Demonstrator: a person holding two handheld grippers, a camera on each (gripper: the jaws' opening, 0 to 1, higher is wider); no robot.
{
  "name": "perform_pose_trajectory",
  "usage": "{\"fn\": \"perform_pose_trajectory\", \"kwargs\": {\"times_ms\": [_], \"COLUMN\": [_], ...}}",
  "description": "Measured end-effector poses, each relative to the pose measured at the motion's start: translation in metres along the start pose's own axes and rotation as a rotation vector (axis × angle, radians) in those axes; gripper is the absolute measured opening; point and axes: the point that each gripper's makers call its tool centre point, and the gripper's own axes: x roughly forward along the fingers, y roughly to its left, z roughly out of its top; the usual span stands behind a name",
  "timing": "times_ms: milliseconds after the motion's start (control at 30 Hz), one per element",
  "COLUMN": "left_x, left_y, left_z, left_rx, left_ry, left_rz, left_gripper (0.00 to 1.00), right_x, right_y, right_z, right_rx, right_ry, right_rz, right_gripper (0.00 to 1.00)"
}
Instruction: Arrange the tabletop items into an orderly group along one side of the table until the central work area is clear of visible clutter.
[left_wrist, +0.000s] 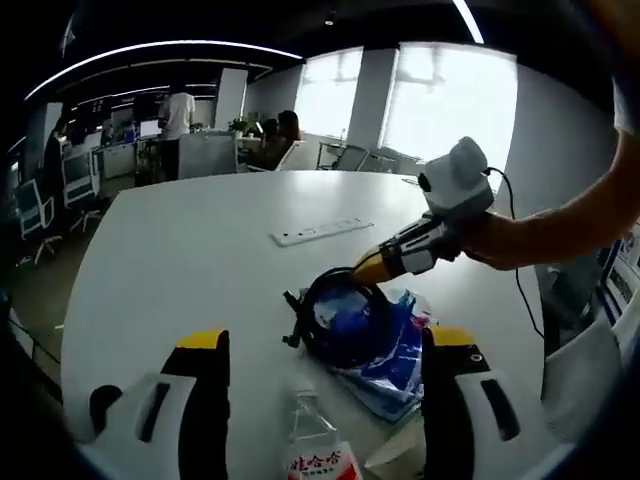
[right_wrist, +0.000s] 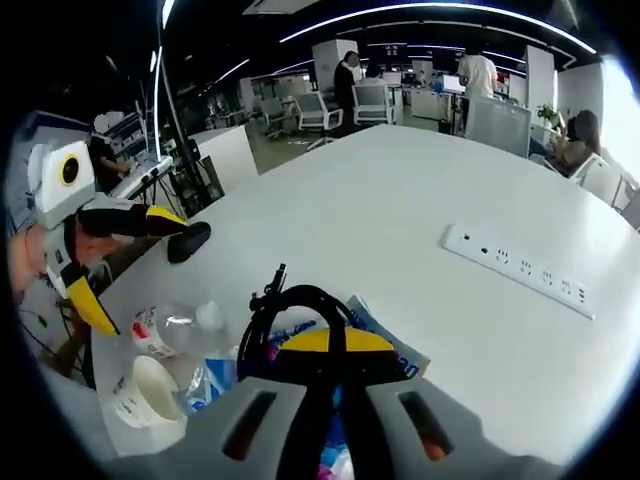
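Note:
A black cable coil lies on a blue plastic packet near the white table's front edge. My right gripper comes in from the right and is shut on the coil's top rim. In the right gripper view its yellow tips are pressed together on the coil. My left gripper is open, its jaws wide apart either side of a clear bottle with a red label. The left gripper hovers over the bottle and a paper cup.
A white power strip lies further in on the table. A small black object, perhaps a mouse, sits by the left gripper. Office chairs, desks and people stand beyond the table's far edge.

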Motion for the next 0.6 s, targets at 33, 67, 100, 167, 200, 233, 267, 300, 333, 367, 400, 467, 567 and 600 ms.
{"fn": "perform_pose_trajectory", "kwargs": {"times_ms": [33,67,100,167,200,233,267,300,333,367,400,467,567,600], "left_x": [0.006,0.013,0.017,0.024,0.029,0.032,0.037,0.039,0.041,0.044,0.047,0.053,0.060,0.060], "left_y": [0.006,0.008,0.007,0.007,0.006,0.004,0.004,0.003,0.003,0.002,0.001,0.003,0.001,0.001], "left_z": [0.006,0.002,-0.001,-0.006,-0.012,-0.014,-0.017,-0.019,-0.019,-0.019,-0.019,-0.020,-0.020,-0.022], "left_rx": [0.012,-0.031,-0.041,-0.042,-0.056,-0.062,-0.055,-0.049,-0.049,-0.056,-0.052,-0.036,-0.028,-0.023], "left_ry": [-0.039,-0.024,-0.017,-0.003,0.020,0.025,0.038,0.047,0.045,0.042,0.042,0.048,0.046,0.055], "left_rz": [0.016,0.016,0.010,0.015,0.003,-0.004,-0.002,-0.001,-0.005,-0.012,-0.013,0.000,-0.012,-0.017], "left_gripper": [0.78,0.76,0.74,0.75,0.74,0.72,0.72,0.72,0.71,0.71,0.71,0.69,0.64,0.59], "right_x": [0.000,-0.001,-0.001,-0.004,-0.005,-0.006,-0.007,-0.008,-0.009,-0.009,-0.009,-0.010,-0.012,-0.012], "right_y": [0.000,0.001,0.001,0.004,0.005,0.006,0.008,0.009,0.010,0.011,0.012,0.012,0.013,0.013], "right_z": [0.001,0.000,0.001,0.003,0.004,0.004,0.004,0.005,0.005,0.005,0.005,0.004,0.004,0.004], "right_rx": [-0.001,-0.001,0.000,-0.003,-0.005,-0.009,-0.019,-0.025,-0.023,-0.020,-0.026,-0.021,-0.024,-0.020], "right_ry": [-0.002,-0.004,-0.005,-0.014,-0.017,-0.018,-0.020,-0.024,-0.027,-0.030,-0.032,-0.035,-0.040,-0.041], "right_rz": [0.000,0.001,0.002,0.006,0.008,0.010,0.011,0.011,0.014,0.018,0.017,0.021,0.024,0.025], "right_gripper": [0.00,0.00,0.00,0.00,0.00,0.00,0.00,0.00,0.00,0.00,0.00,0.00,0.00,0.00]}}
